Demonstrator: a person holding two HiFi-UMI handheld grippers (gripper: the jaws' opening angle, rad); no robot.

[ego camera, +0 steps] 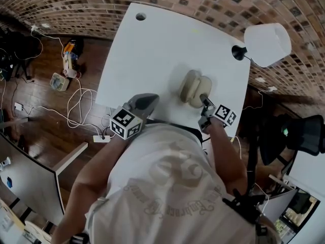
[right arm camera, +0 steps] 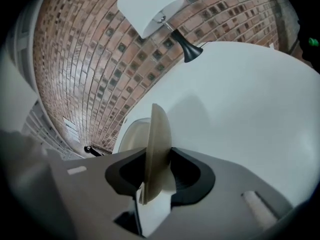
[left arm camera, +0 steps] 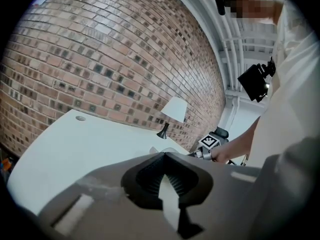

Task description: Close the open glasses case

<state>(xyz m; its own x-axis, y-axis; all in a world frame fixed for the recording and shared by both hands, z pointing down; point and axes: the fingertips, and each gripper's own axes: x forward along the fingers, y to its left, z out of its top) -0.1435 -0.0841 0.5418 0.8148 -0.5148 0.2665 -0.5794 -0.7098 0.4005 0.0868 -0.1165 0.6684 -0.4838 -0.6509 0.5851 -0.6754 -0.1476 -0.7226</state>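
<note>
A beige glasses case (ego camera: 193, 88) lies open on the white table (ego camera: 162, 44), near its front edge. My right gripper (ego camera: 204, 101) comes at it from the near side. In the right gripper view the case's lid (right arm camera: 159, 134) stands upright and edge-on between the jaws of my right gripper (right arm camera: 156, 156), and both pads are closed against it. The case's base (right arm camera: 129, 134) shows behind the lid on the left. My left gripper (ego camera: 151, 98) hovers at the table's front edge, left of the case and apart from it. Its jaws stand a narrow slit apart in the left gripper view (left arm camera: 166, 159), with nothing between them.
A lamp with a white shade (ego camera: 266, 43) and a black stem stands at the table's right back corner. A cable hole (ego camera: 140, 17) sits at the far left corner. Cables and a power strip (ego camera: 101, 138) lie on the wooden floor to the left. A brick wall runs behind the table.
</note>
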